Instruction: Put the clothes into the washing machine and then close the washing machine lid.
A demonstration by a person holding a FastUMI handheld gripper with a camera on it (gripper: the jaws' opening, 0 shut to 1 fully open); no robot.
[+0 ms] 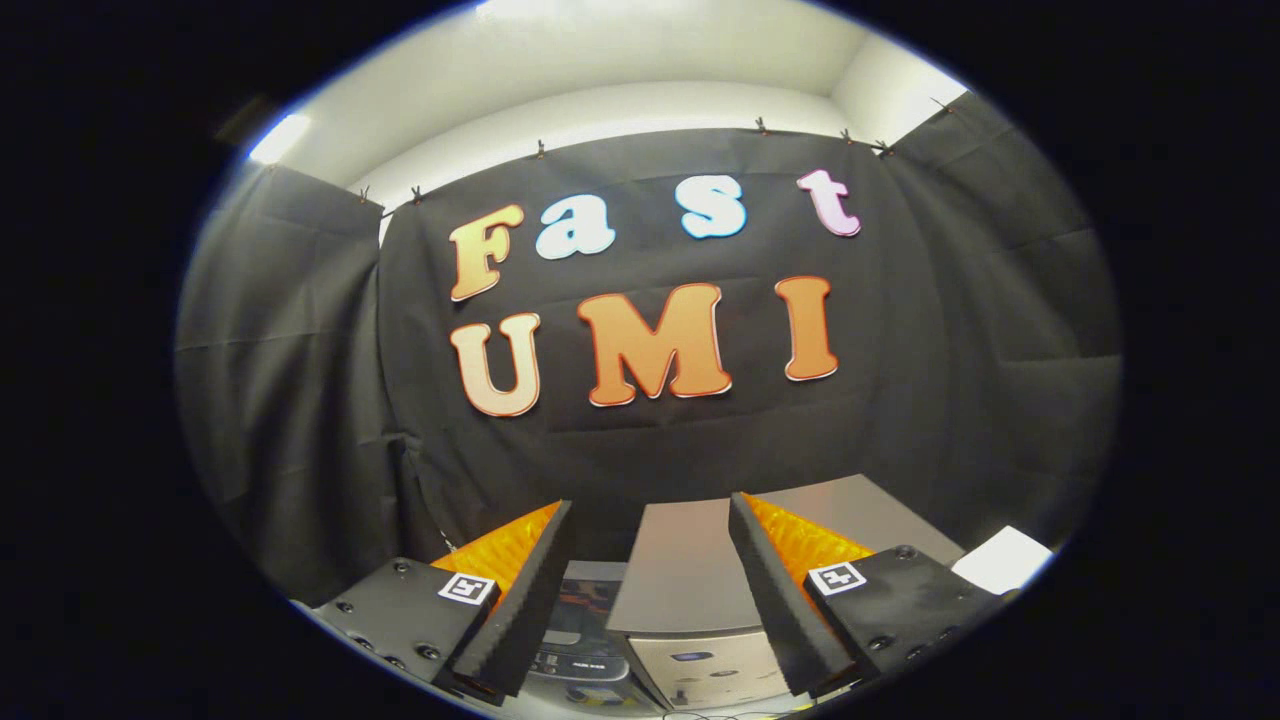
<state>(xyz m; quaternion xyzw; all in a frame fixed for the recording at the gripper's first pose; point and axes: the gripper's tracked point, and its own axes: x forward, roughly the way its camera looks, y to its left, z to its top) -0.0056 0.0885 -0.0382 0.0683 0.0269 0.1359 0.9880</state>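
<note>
Held level at frame bottom — gripper (650,520) jaws spread wide, empty — aimed over boxy silver-grey washing machine (690,580).

Washing machine (690,600): grey lid panel, silver-grey front below, darker control area to its left. White object (1003,560) beside it. Booth wall (950,350): black cloth. Ceiling (620,60): white.

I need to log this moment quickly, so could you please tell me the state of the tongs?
Tongs: open, holding nothing, raised above the washing machine.
</note>
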